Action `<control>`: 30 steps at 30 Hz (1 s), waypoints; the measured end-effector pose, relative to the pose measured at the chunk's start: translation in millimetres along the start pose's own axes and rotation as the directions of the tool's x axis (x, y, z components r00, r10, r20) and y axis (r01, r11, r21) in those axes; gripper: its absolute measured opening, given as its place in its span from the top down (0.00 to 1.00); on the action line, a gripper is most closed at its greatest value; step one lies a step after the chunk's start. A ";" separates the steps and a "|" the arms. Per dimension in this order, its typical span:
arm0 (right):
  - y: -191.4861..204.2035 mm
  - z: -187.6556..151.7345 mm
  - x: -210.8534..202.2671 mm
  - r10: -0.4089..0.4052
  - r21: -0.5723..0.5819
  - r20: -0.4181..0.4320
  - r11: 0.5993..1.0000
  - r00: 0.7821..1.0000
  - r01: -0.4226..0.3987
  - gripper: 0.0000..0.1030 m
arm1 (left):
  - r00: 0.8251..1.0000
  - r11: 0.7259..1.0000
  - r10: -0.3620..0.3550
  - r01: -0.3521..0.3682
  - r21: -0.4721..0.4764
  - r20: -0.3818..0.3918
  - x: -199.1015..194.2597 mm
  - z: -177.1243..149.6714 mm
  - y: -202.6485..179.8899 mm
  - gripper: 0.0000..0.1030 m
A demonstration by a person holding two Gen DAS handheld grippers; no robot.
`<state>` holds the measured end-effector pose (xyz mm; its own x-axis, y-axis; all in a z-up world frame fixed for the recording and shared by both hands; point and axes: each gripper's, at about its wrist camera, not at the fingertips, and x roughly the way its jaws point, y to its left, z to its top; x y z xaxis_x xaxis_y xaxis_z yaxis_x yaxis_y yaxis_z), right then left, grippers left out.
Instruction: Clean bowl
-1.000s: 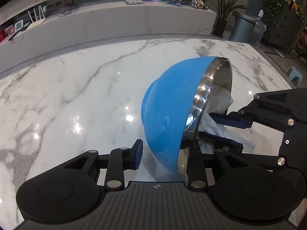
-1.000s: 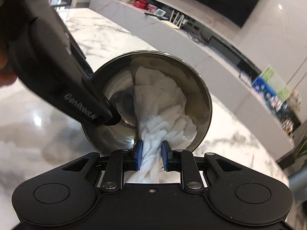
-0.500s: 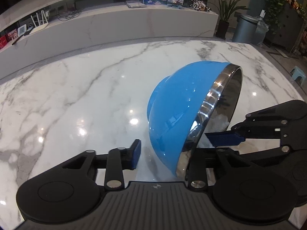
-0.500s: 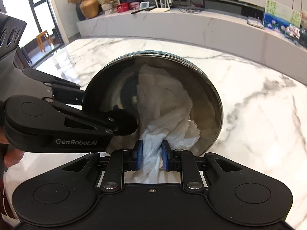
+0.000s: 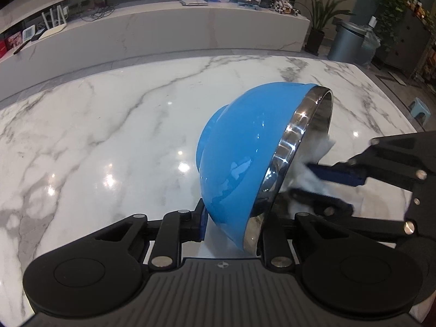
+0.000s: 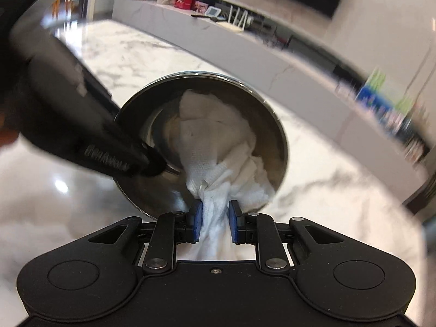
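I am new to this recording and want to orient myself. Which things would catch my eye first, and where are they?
First, the blue bowl, tipped on its side above the marble table, its rim clamped by the left claw. Next, the white paper towel bunched against the shiny steel inside, pinched by the right claw.

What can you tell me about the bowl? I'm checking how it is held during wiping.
The bowl is glossy blue outside with a shiny steel rim and mirror-like steel inside. It is tipped on its side above the marble table, its mouth facing the right gripper. The left gripper clamps its lower rim. A crumpled white paper towel, pinched by the right gripper, presses against its interior.
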<state>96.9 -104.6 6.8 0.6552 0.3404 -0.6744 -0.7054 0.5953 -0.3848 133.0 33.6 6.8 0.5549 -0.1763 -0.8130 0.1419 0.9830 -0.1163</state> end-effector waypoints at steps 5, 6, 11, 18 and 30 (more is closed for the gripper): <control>-4.1 -3.3 -2.9 0.003 0.012 0.029 1.000 1.000 -0.003 0.83 | 0.997 1.000 0.018 -0.016 -0.021 0.075 -6.6 3.0 3.2 0.68; -5.8 -4.0 -4.4 0.003 0.016 0.036 1.000 0.999 -0.004 0.83 | 0.994 0.999 0.024 -0.021 -0.026 0.109 -11.1 4.4 3.8 0.65; -9.3 -7.3 -8.3 0.034 0.047 0.042 0.998 0.999 -0.036 0.83 | 0.978 0.998 0.055 -0.052 -0.020 0.200 -22.3 8.0 5.2 0.62; -10.0 -2.6 -16.1 0.022 0.048 0.080 0.999 0.997 -0.026 0.83 | 0.982 0.999 0.016 -0.010 -0.030 0.191 -19.0 9.1 10.5 0.78; -16.1 8.8 -33.0 0.001 0.073 0.170 0.997 0.985 -0.014 0.83 | 0.991 0.956 -0.127 0.134 -0.262 0.047 -2.4 5.2 47.4 0.80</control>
<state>89.1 -119.0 40.7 0.6909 0.4602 -0.5576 -0.6927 0.6421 -0.3285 142.7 80.3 6.2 0.5702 -0.3015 -0.7642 -0.0047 0.9290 -0.3700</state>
